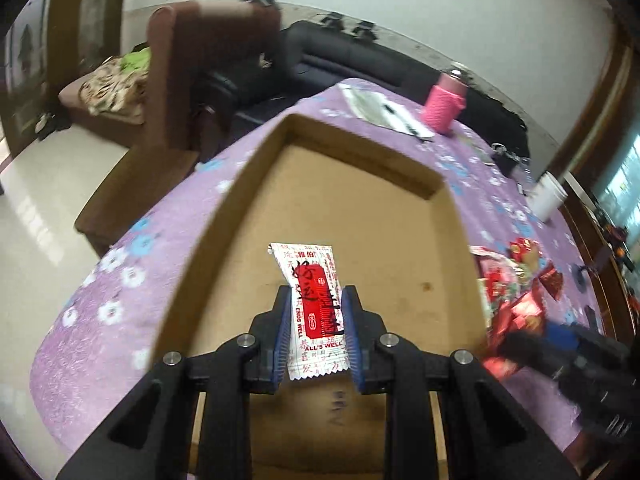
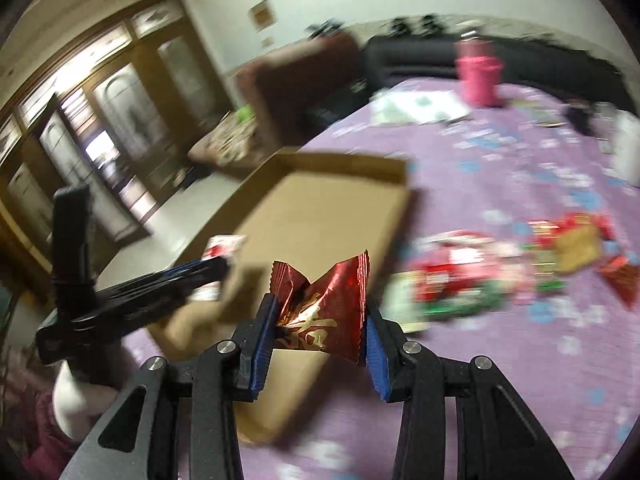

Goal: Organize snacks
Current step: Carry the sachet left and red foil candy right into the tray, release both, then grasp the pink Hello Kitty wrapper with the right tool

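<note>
My left gripper [image 1: 316, 300] is shut on a white and red snack packet [image 1: 314, 304] and holds it above the open cardboard box [image 1: 352, 204]. In the right wrist view my right gripper [image 2: 320, 312] pinches a dark red foil snack [image 2: 324, 312] over the box's near right edge [image 2: 384, 236]; its blue pads press the wrapper's sides. The left gripper [image 2: 216, 268] shows there at the left with its white packet, blurred. A pile of red and green snacks [image 2: 508, 276] lies on the purple cloth to the right of the box, also in the left wrist view as a snack pile [image 1: 516, 280].
The purple flowered tablecloth [image 1: 120, 280] covers the table. A pink cup [image 1: 444, 108], papers [image 1: 384, 112] and a white cup [image 1: 548, 196] stand at the far side. A brown sofa [image 1: 180, 80] and a dark sofa [image 1: 340, 56] lie beyond the table's edge.
</note>
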The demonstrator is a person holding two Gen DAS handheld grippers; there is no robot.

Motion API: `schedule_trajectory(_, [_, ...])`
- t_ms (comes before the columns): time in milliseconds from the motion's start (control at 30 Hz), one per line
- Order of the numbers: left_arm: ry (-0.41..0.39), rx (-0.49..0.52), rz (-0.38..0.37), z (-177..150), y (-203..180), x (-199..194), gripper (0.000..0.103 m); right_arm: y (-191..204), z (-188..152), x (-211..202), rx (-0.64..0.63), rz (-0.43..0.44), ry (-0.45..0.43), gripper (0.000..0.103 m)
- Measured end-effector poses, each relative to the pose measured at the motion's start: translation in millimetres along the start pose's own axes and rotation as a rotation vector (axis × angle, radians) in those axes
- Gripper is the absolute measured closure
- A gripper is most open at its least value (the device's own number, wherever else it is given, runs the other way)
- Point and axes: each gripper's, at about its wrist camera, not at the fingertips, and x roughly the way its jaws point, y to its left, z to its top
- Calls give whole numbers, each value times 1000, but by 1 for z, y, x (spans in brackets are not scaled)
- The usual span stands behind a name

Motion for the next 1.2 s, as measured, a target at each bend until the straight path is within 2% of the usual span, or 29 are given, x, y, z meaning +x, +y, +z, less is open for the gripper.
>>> schedule_trajectory(100, [-9,-29,5,0,11,-2,79,24,-1,31,-45,0,50,59])
schedule_trajectory(167, [-18,-53,-14,1,18,-6,71,27,-1,48,-50,4,82,59])
schedule_trajectory(233, [-31,-65,-28,1,19,-11,53,28,-3,57,-51,-3,93,58])
schedule_trajectory(300, [-58,-58,-30,2,15,-17,52,27,-3,60,-49,-17,89,56])
schedule_trajectory(400, [-86,-54,-46,2,8,-27,52,23,-1,50,-33,8,72,54])
schedule_trajectory(500, [-142,-41,-57,-2,-1,-46,46,4,12,16,2,18,-20,53])
schedule_trajectory(567, [-172,-41,-67,-5,-5,-56,41,-21,24,-5,46,-43,-79,41])
schedule_trajectory(633, [-194,-40,-87,-8,-10,-65,41,-46,37,-9,73,-162,-98,39])
schedule_trajectory(700, [-196,-40,-111,-10,-17,-69,40,-72,51,3,76,-306,-58,40])
schedule_trajectory(733, [-193,-38,-122,-10,-21,-70,40,-84,59,16,80,-342,-24,40])
schedule_trajectory(867, [-181,-4,-142,-15,-41,-70,40,-105,73,66,82,-384,85,40])
schedule_trajectory(967, [-159,22,-154,-19,-55,-67,39,-105,68,89,31,-412,164,42])
schedule_trajectory(1067, [-147,48,-165,-22,-65,-65,39,-101,44,79,-28,-435,204,47])
schedule_trajectory(1200, [-125,76,-199,-27,-80,-60,39,-108,-2,34,-69,-434,259,48])
